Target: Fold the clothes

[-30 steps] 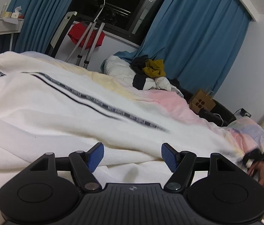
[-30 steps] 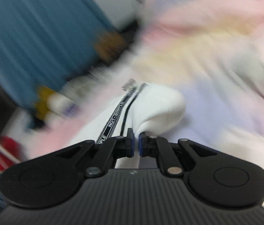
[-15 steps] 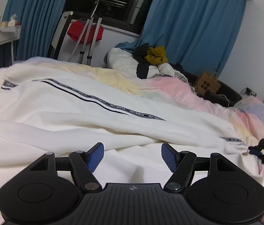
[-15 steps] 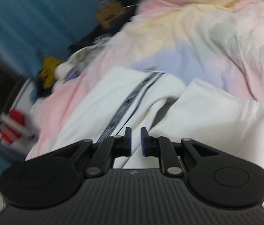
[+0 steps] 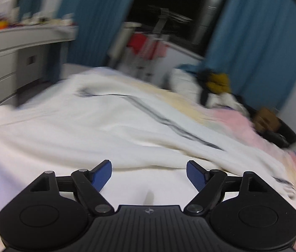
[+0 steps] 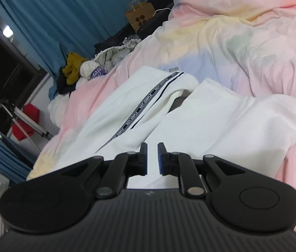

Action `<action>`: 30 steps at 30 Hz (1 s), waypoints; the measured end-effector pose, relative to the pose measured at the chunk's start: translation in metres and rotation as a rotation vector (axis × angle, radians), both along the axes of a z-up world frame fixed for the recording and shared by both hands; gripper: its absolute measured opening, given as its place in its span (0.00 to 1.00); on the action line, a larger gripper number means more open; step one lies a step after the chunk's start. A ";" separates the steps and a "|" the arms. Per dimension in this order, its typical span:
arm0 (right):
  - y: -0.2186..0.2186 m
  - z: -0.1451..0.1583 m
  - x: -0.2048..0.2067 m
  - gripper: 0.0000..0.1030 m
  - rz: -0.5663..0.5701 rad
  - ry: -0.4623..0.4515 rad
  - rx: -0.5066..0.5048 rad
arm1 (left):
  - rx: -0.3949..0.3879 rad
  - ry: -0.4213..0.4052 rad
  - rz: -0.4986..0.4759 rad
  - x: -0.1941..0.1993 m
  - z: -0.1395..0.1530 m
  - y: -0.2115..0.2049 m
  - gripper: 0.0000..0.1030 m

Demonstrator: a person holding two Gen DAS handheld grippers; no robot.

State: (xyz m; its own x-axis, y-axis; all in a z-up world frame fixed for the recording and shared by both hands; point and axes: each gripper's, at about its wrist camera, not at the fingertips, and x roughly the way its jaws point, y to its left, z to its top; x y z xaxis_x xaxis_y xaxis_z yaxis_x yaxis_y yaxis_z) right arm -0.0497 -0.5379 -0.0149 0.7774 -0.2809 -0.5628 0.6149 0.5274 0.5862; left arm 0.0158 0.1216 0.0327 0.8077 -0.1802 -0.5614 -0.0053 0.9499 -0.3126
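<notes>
On the bed, white trousers with a dark lettered side stripe lie spread over a pastel cover. My right hand-held gripper points along them, its blue-padded fingers nearly parallel with a narrow gap between them, gripping nothing; white cloth shows through the gap, and I cannot tell whether the tips touch it. My left hand-held gripper is spread wide, released, low over the same trousers, holding nothing. That view is motion-blurred. Behind the bed, a clothes heap sits before blue curtains; a paper bag stands further right.
</notes>
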 end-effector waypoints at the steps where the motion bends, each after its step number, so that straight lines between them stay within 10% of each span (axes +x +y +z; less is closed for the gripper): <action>1: -0.001 -0.001 -0.001 0.14 -0.004 -0.001 0.007 | -0.001 0.020 0.038 -0.002 0.003 0.015 0.78; 5: -0.008 -0.007 -0.006 0.15 -0.045 -0.008 0.044 | -0.047 0.079 0.172 -0.011 0.011 0.074 0.81; 15: -0.044 -0.008 -0.068 0.60 -0.250 -0.134 0.200 | -0.421 0.144 0.310 -0.006 -0.030 0.143 0.81; 24: -0.052 -0.038 -0.125 0.67 -0.603 -0.119 0.389 | -0.518 0.177 0.321 0.001 -0.049 0.145 0.81; 30: -0.062 -0.061 -0.120 0.67 -0.618 -0.074 0.489 | -0.568 0.159 0.340 -0.002 -0.053 0.146 0.81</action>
State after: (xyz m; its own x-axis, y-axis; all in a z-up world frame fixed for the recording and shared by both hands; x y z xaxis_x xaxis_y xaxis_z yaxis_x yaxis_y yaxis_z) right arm -0.1693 -0.5997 -0.0757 0.6013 -0.4086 -0.6867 0.6626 -0.2253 0.7143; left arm 0.0138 0.2678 -0.0204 0.7872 -0.2329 -0.5711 -0.3614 0.5762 -0.7331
